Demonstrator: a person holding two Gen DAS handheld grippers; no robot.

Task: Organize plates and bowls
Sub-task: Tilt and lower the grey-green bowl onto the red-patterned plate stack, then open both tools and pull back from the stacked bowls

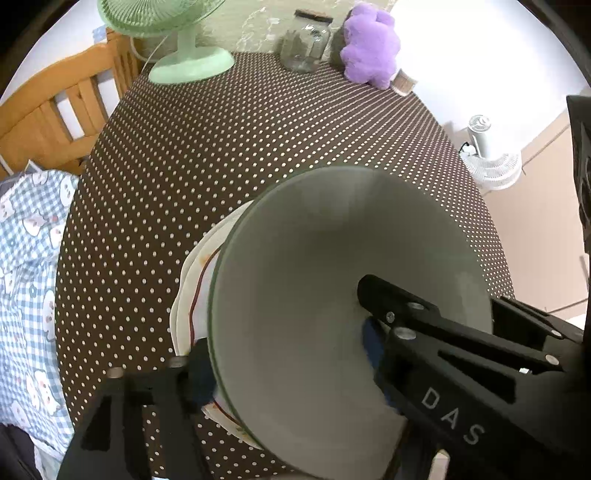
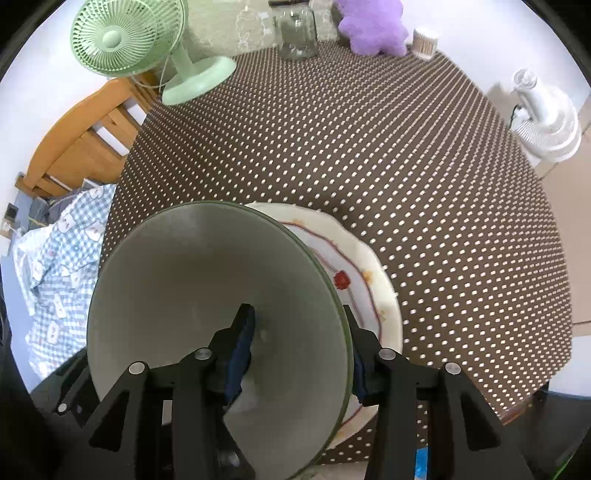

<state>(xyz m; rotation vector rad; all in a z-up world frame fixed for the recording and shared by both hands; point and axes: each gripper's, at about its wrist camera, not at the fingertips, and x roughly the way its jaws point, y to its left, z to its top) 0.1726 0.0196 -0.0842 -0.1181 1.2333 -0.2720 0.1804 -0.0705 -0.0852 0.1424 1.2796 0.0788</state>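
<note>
A grey-green bowl (image 1: 314, 240) (image 2: 192, 258) sits on a white plate (image 1: 186, 295) (image 2: 364, 258) with a scalloped rim, red line and food stains, near the front edge of the dotted brown table (image 1: 221, 147) (image 2: 406, 147). My left gripper (image 1: 280, 325) straddles the bowl's left wall, one finger inside and one outside. My right gripper (image 2: 295, 310) straddles the bowl's right wall the same way. Both pairs of jaws stand much wider than the thin wall, so the blue pads do not pinch it. The bowl hides most of the plate.
At the table's far edge stand a green desk fan (image 1: 184, 55) (image 2: 147, 44), a glass jar (image 1: 304, 46) (image 2: 297, 35), a purple plush toy (image 1: 369, 44) (image 2: 369, 26) and a small toothpick holder (image 2: 424, 42). A wooden chair (image 1: 55, 110) and checked cloth (image 1: 26, 277) lie left; a white fan (image 2: 546, 122) is right.
</note>
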